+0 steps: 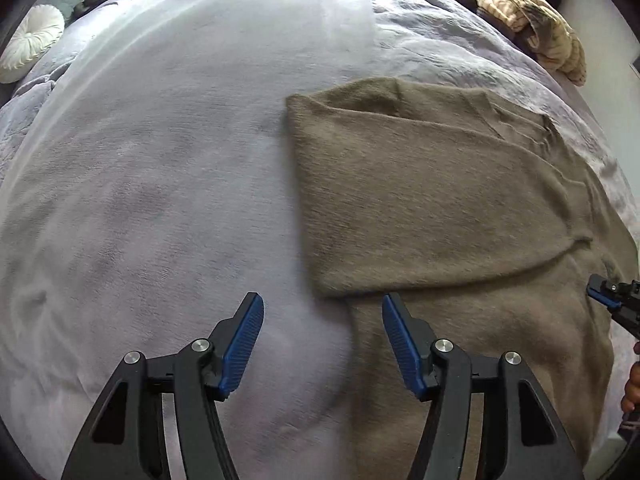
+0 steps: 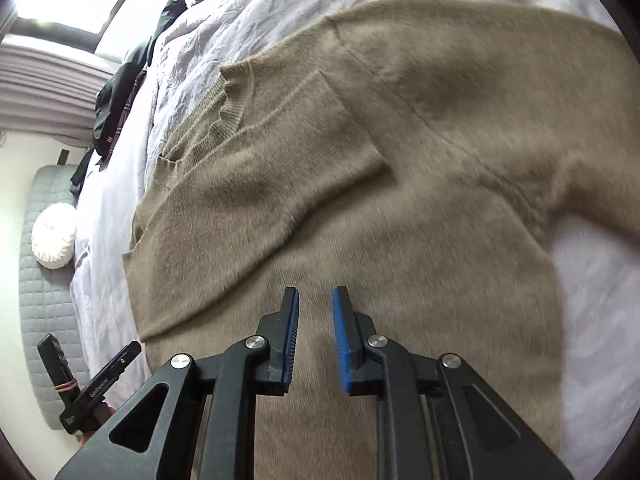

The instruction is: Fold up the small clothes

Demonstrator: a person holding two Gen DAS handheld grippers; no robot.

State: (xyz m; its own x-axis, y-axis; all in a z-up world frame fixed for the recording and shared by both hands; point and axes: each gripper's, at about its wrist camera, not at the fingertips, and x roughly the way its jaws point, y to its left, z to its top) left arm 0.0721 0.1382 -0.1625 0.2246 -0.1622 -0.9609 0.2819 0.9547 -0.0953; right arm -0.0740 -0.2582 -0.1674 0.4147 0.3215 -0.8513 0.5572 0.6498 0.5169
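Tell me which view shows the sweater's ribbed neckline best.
The right wrist view: the ribbed neckline of the sweater shows plainly, knit visible. The left wrist view shows the folded sweater but only a faint fold there.

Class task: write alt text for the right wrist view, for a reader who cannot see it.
A taupe knit sweater lies on a pale lavender bedspread with one sleeve folded across its body. The right gripper, black with blue pads, hovers over the sweater, jaws slightly apart and empty. At the left edge sit a round white cushion and part of the left gripper.
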